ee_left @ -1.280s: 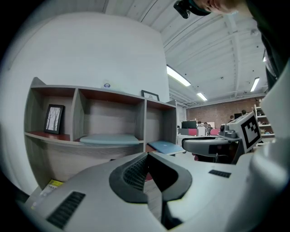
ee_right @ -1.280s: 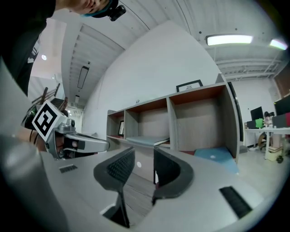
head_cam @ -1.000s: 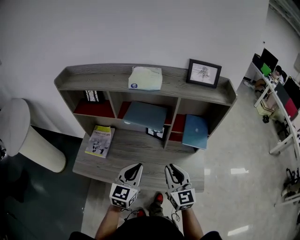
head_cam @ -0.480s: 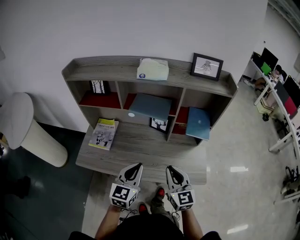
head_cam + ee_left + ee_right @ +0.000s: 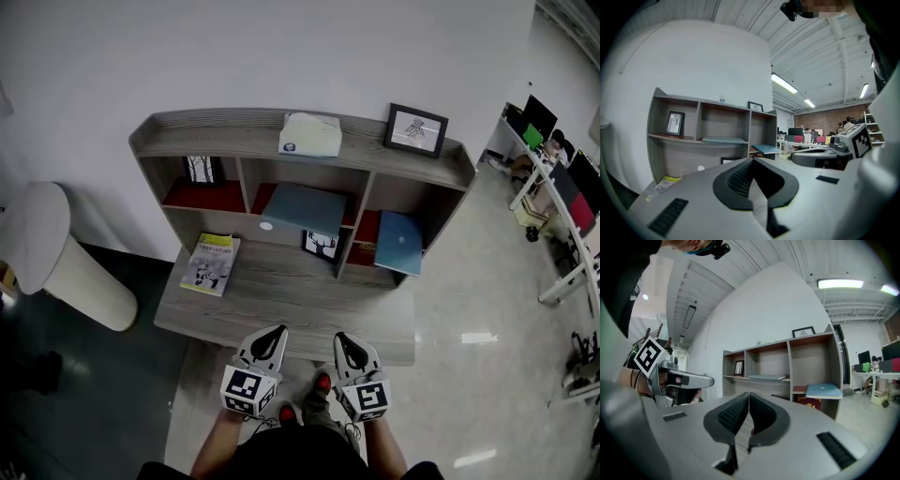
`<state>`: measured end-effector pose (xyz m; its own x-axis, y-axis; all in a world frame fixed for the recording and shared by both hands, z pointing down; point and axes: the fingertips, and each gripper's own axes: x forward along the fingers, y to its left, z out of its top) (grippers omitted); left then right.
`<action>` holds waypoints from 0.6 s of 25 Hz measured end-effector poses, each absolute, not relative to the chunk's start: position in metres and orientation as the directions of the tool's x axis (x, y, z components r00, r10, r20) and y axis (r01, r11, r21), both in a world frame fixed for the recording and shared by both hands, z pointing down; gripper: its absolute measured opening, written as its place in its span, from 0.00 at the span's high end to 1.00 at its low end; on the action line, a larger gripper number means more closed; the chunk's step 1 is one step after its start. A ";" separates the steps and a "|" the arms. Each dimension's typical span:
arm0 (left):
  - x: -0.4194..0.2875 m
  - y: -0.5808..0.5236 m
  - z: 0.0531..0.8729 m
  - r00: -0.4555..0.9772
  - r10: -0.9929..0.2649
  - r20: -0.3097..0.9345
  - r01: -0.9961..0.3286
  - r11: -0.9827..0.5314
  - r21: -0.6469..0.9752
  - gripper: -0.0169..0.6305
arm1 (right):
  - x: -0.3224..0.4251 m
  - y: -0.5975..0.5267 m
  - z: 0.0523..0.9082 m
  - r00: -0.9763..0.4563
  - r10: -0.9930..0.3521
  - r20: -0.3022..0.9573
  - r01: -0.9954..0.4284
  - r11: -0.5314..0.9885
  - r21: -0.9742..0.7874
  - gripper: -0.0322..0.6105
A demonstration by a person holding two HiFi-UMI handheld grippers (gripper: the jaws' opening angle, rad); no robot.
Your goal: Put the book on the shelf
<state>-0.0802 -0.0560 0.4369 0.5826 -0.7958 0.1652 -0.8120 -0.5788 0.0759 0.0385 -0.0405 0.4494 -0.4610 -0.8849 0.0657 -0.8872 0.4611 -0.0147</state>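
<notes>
Head view | shelf (image 5: 234, 127): blue book (image 5: 398, 242) right cubby (yellow book (image 5: 211, 263) outside)

At the bottom centre of the head view, the left gripper (image 5: 274, 332) and right gripper (image 5: 344, 338) are held forward side by side. The left's jaws are together, empty. The right's have just closed on nothing.

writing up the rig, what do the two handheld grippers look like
The left gripper and right gripper are matching light grey tapered shells with black ribbed pads lining the jaws. Each carries a white cube with black square markers.
</notes>
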 end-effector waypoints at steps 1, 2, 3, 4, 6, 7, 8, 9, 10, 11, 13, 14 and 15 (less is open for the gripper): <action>-0.080 -0.055 0.437 0.584 -0.795 0.165 -0.811 -0.580 0.076 0.97 | 0.038 -0.040 0.449 -0.461 -0.885 0.068 -0.887 0.461 -0.017 0.90; -0.080 -0.055 0.437 0.584 -0.794 0.166 -0.811 -0.580 0.075 0.97 | 0.038 -0.040 0.451 -0.463 -0.884 0.073 -0.886 0.463 -0.013 0.90; -0.081 -0.055 0.438 0.584 -0.794 0.167 -0.811 -0.581 0.076 0.97 | 0.038 -0.039 0.452 -0.466 -0.881 0.080 -0.884 0.467 -0.007 0.90; -0.081 -0.054 0.438 0.584 -0.794 0.168 -0.811 -0.580 0.076 0.97 | 0.038 -0.039 0.453 -0.469 -0.879 0.084 -0.882 0.471 -0.001 0.90; -0.081 -0.054 0.438 0.584 -0.794 0.170 -0.811 -0.580 0.076 0.97 | 0.039 -0.039 0.455 -0.473 -0.877 0.081 -0.880 0.476 0.008 0.90; -0.081 -0.055 0.438 0.583 -0.794 0.170 -0.811 -0.580 0.075 0.97 | 0.038 -0.039 0.454 -0.474 -0.878 0.073 -0.880 0.475 0.006 0.90; -0.082 -0.055 0.438 0.583 -0.794 0.170 -0.811 -0.580 0.075 0.97 | 0.037 -0.040 0.451 -0.472 -0.879 0.065 -0.881 0.473 -0.001 0.90; -0.082 -0.056 0.437 0.583 -0.795 0.169 -0.812 -0.580 0.074 0.97 | 0.036 -0.040 0.450 -0.471 -0.880 0.060 -0.882 0.472 -0.010 0.90; -0.082 -0.056 0.437 0.583 -0.795 0.167 -0.811 -0.580 0.074 0.97 | 0.036 -0.040 0.449 -0.471 -0.880 0.060 -0.882 0.471 -0.013 0.90; -0.081 -0.057 0.436 0.584 -0.795 0.166 -0.811 -0.580 0.074 0.97 | 0.036 -0.041 0.449 -0.471 -0.880 0.060 -0.882 0.471 -0.011 0.90; -0.081 -0.057 0.436 0.585 -0.794 0.165 -0.810 -0.582 0.074 0.97 | 0.036 -0.041 0.447 -0.467 -0.883 0.054 -0.884 0.467 -0.015 0.90; -0.081 -0.058 0.437 0.585 -0.793 0.167 -0.810 -0.582 0.073 0.97 | 0.036 -0.042 0.447 -0.465 -0.884 0.052 -0.885 0.465 -0.018 0.90; -0.082 -0.058 0.437 0.585 -0.793 0.169 -0.810 -0.582 0.073 0.97 | 0.037 -0.042 0.447 -0.464 -0.884 0.051 -0.886 0.464 -0.019 0.90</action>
<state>-0.0815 -0.0575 0.4374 0.5848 -0.7933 0.1692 -0.8102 -0.5816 0.0734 0.0365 -0.0416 0.4466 -0.4642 -0.8842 0.0514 -0.8857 0.4639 -0.0187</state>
